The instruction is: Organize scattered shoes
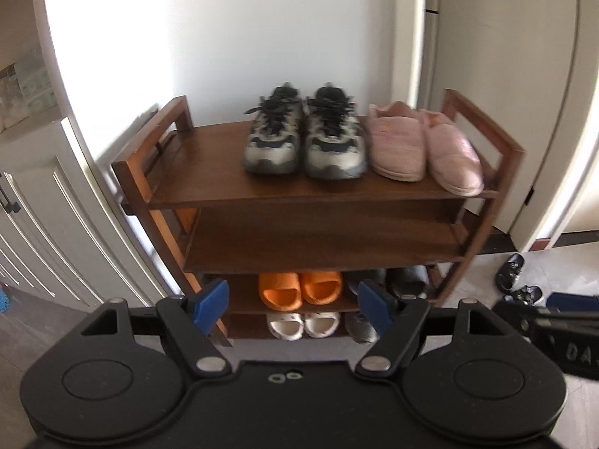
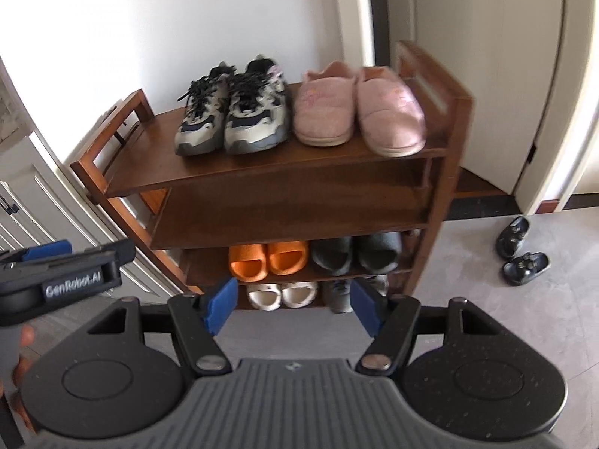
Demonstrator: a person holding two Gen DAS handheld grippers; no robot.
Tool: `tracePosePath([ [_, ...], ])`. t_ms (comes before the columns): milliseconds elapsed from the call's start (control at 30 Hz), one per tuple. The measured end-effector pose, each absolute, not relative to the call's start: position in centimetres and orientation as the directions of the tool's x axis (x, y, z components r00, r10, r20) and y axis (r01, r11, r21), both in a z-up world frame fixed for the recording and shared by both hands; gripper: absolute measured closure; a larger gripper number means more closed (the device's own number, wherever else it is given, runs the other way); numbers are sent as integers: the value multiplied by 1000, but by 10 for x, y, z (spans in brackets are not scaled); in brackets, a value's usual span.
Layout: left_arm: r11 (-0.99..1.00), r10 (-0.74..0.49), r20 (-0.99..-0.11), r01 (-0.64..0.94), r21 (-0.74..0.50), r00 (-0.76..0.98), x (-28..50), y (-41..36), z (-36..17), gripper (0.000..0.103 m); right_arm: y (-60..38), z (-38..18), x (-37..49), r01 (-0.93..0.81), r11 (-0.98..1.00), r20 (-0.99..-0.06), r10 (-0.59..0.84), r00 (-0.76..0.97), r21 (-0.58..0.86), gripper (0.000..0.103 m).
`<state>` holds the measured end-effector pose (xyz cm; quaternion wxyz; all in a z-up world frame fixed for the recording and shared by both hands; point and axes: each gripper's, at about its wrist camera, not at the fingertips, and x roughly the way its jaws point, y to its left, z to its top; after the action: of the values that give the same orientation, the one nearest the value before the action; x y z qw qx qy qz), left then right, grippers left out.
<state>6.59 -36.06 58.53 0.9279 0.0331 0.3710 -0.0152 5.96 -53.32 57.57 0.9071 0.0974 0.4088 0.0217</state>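
Observation:
A brown wooden shoe rack [image 1: 194,191] [image 2: 262,172] stands against the white wall. Its top shelf holds grey sneakers [image 1: 305,138] [image 2: 232,112] and pink slippers [image 1: 423,146] [image 2: 359,108]. Lower shelves hold orange slides [image 1: 299,288] [image 2: 267,258], dark grey slippers [image 2: 355,254] and white sandals [image 1: 303,323] [image 2: 282,295]. Two black sandals [image 1: 516,277] [image 2: 520,250] lie loose on the floor right of the rack. My left gripper [image 1: 294,308] is open and empty. My right gripper [image 2: 294,308] is open and empty. Both are held back from the rack.
A white panelled cabinet [image 1: 48,217] stands left of the rack. A white door and frame [image 2: 524,93] are at the right. The grey tile floor [image 2: 468,280] lies in front. The left gripper's body [image 2: 60,273] shows at the right wrist view's left edge.

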Motion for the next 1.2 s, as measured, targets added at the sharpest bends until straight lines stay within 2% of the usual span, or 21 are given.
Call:
tracePosePath([
  [367,990,19,-711,85,111,703,38,-390,591,27,-558,582,23,57,978,-730,111,674,201,33],
  [700,995,-32,-724,89,40,690,35,-378,584,27,-544,582,20,42,983,-738,108,666,181,33],
  [1200,998,-35,-722,67,16,691,40,-367,579,27,-530,575,19,53,983,-756,99,647,174,33],
])
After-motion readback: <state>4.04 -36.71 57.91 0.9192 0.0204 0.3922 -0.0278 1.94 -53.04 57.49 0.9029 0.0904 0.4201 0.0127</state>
